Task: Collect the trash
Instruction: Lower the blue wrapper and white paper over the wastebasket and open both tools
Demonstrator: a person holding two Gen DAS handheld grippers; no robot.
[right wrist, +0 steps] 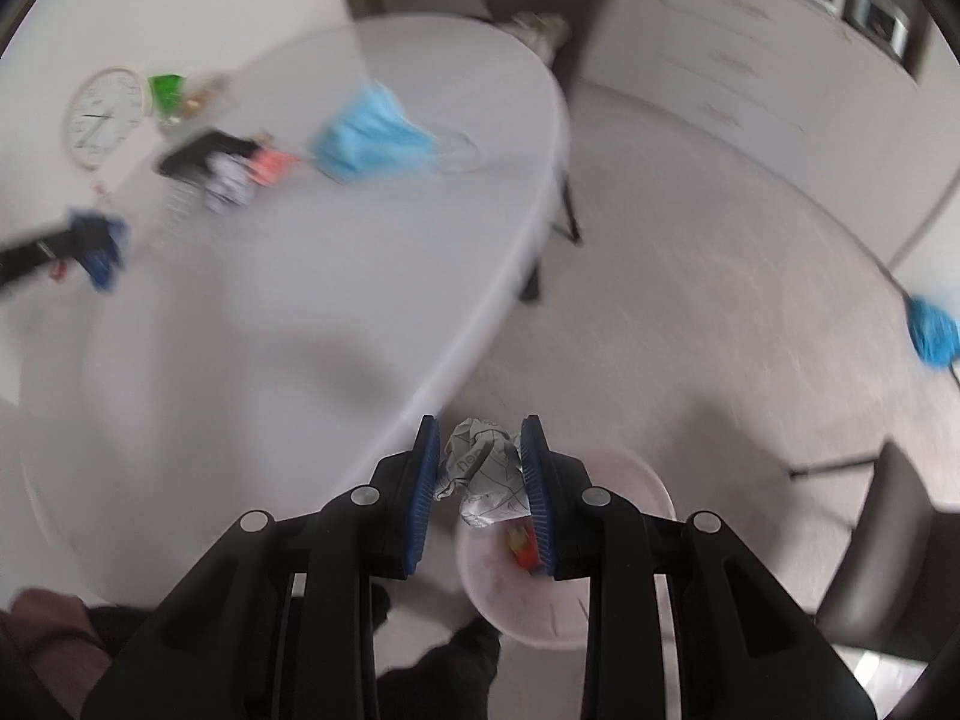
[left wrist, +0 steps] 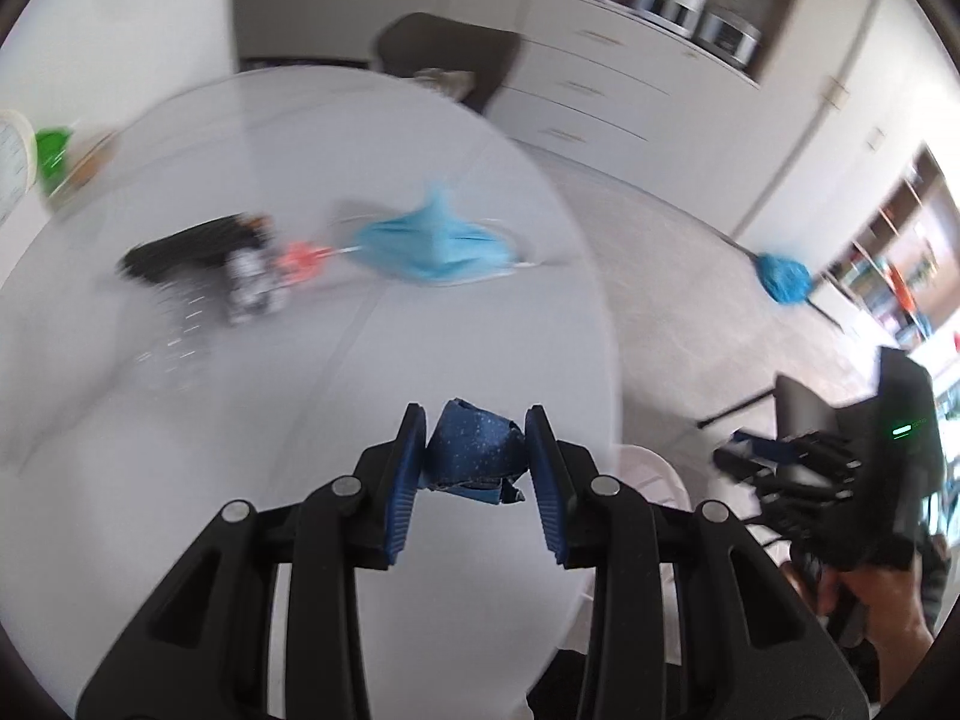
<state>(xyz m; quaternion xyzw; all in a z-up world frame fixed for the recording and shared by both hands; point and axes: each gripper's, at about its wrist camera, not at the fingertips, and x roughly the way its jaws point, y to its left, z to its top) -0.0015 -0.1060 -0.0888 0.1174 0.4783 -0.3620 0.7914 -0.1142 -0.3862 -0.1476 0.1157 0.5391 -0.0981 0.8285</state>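
Gripping a crumpled dark blue wrapper (left wrist: 474,450) speckled with white, my left gripper (left wrist: 477,468) has its fingers (left wrist: 408,480) clenched on it above the edge of the white desk (left wrist: 300,420); I can read no writing on it. My right gripper (right wrist: 480,480) holds a crumpled grey-white paper wad (right wrist: 486,474) between its fingers (right wrist: 534,492), over a pale round bin (right wrist: 528,606) on the floor beside the desk. Printed letters on the wad look like "he", the rest unreadable. On the desk farther off lie a light blue face mask (left wrist: 438,240), a black flat item (left wrist: 186,246) and a pink scrap (left wrist: 300,261), all blurred. A white wall clock (right wrist: 105,117) leans near the desk's far edge.
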